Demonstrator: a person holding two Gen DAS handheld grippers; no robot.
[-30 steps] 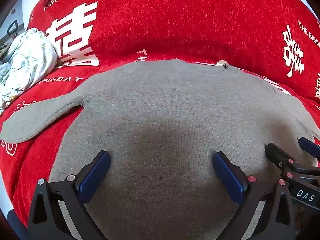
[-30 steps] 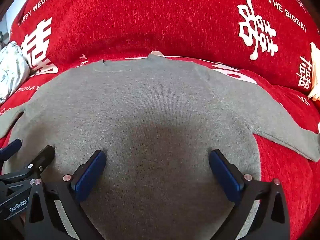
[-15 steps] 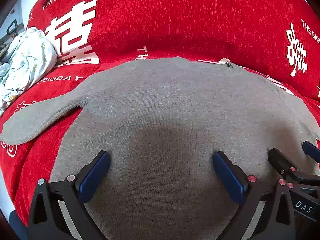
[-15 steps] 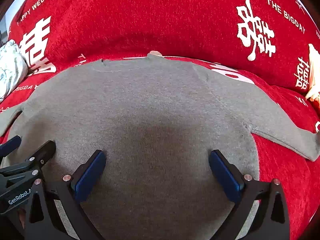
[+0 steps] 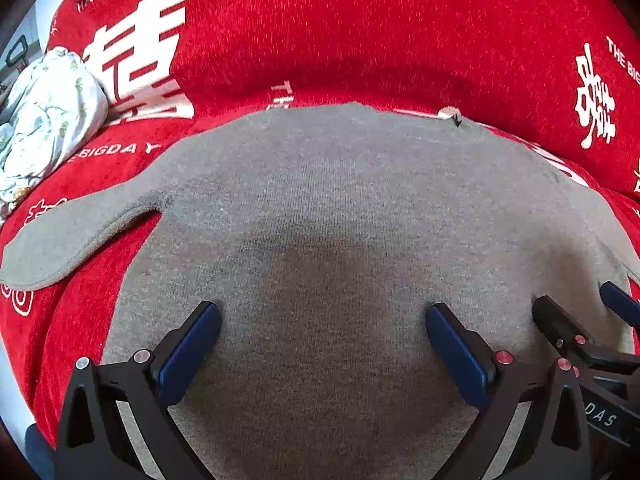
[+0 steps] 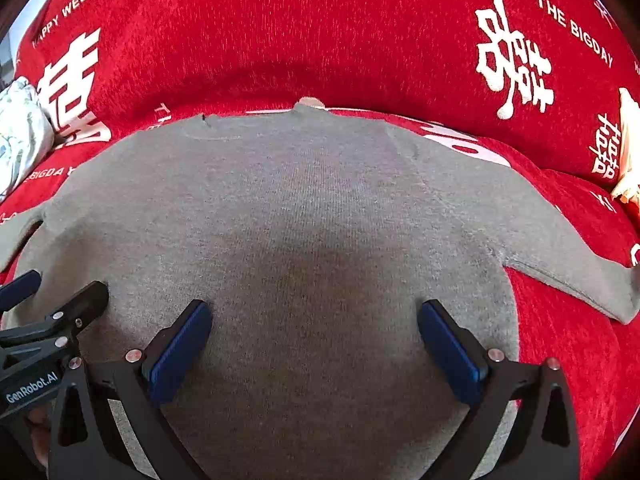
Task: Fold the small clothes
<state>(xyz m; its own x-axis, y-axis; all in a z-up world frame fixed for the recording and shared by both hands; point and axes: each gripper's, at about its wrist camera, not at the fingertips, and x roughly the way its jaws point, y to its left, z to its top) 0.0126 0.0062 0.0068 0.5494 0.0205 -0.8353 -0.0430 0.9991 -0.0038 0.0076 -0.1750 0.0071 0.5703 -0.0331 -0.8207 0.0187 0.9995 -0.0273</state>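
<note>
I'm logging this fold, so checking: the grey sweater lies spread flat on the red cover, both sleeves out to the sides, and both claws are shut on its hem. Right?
Not quite. The left claw and right claw are both open over the grey sweater, gripping nothing, as each wrist view shows. The rest holds: it lies flat on the red cover, sleeves out.

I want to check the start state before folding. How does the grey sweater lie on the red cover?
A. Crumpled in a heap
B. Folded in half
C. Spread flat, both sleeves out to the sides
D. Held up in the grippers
C: the grey sweater lies flat on the red cover, its sleeves out to the sides; the left gripper and right gripper are open over it.
</note>
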